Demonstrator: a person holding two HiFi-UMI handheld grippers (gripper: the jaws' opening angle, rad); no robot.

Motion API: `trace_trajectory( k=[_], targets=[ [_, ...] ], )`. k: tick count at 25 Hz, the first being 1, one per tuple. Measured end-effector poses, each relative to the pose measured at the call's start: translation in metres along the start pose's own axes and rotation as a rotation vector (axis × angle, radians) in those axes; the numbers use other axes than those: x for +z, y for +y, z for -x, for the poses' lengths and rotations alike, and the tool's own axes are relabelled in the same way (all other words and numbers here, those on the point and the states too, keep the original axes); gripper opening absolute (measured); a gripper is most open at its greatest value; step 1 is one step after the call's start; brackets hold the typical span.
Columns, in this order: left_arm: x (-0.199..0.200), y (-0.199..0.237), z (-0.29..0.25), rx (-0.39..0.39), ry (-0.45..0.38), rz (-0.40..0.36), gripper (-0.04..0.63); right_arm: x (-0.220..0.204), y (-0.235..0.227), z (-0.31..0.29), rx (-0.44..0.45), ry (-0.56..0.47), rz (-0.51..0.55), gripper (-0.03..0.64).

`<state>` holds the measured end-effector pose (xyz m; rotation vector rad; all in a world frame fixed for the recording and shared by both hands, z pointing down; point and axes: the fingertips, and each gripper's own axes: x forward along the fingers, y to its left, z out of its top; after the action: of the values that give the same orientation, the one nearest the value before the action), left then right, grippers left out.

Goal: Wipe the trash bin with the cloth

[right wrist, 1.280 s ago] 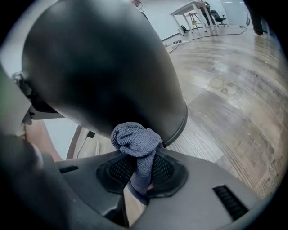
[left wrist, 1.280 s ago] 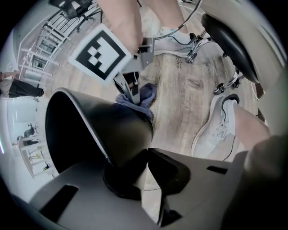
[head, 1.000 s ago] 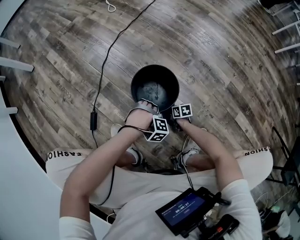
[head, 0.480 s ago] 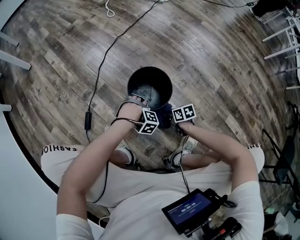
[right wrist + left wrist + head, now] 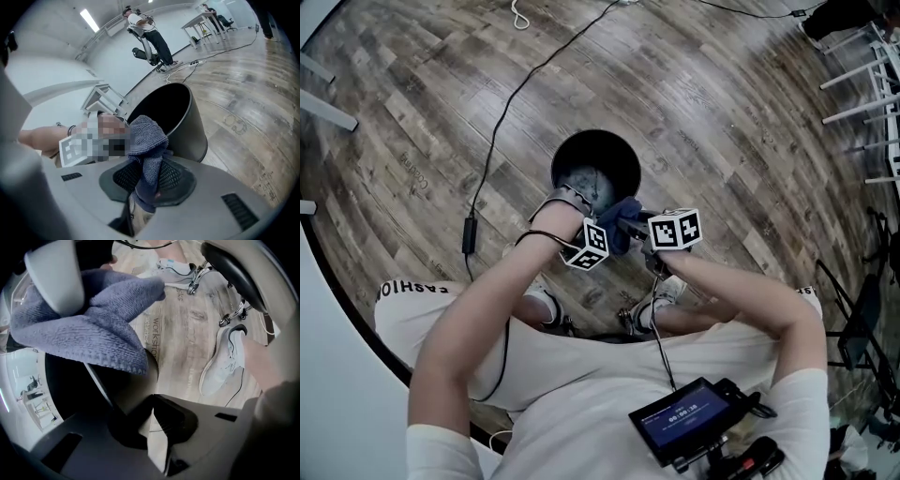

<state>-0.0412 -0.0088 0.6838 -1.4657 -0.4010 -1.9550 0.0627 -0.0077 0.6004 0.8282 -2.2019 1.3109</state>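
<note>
The cloth [image 5: 146, 140] sits bunched at the trash bin's [image 5: 187, 126] near rim, clamped in the right hand-held gripper [image 5: 145, 183]. The left hand-held gripper [image 5: 150, 405] looks closed on that rim, though its own body partly hides the contact.

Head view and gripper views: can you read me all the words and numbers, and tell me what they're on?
"FASHION": on the trouser leg, upside down.
"worksh", the rest unclear: printed on the wooden floor.
Handheld screen: digits too small to read.
Other floor prints: too blurred to read.
</note>
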Motion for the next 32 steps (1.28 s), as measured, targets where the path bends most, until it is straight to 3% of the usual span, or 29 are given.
trace_trajectory(
  k=[8, 13, 17, 22, 26, 29, 32],
  targets=[
    [0.005, 0.003, 0.001, -0.009, -0.023, 0.024, 0.044, -0.026, -0.051, -0.040, -0.031, 0.066, 0.005, 0.077],
    [0.007, 0.003, 0.002, -0.010, -0.031, 0.041, 0.044, -0.048, -0.092, -0.077, -0.063, 0.109, 0.063, 0.077],
    [0.011, 0.008, 0.002, -0.020, -0.035, 0.069, 0.044, -0.066, -0.129, -0.106, -0.073, 0.113, 0.037, 0.077],
    [0.017, 0.011, 0.004, -0.035, -0.045, 0.112, 0.046, -0.085, -0.164, -0.135, -0.148, 0.124, -0.033, 0.077],
    [0.019, 0.012, 0.004, -0.047, -0.045, 0.152, 0.046, -0.086, -0.166, -0.133, -0.171, 0.128, -0.073, 0.077],
    [0.026, 0.011, 0.006, -0.068, -0.099, 0.172, 0.049, -0.084, -0.155, -0.117, -0.180, 0.154, -0.079, 0.077],
    [0.023, 0.011, 0.012, -0.078, -0.141, 0.168, 0.116, -0.074, -0.129, -0.091, -0.142, 0.161, -0.062, 0.077]
  ],
)
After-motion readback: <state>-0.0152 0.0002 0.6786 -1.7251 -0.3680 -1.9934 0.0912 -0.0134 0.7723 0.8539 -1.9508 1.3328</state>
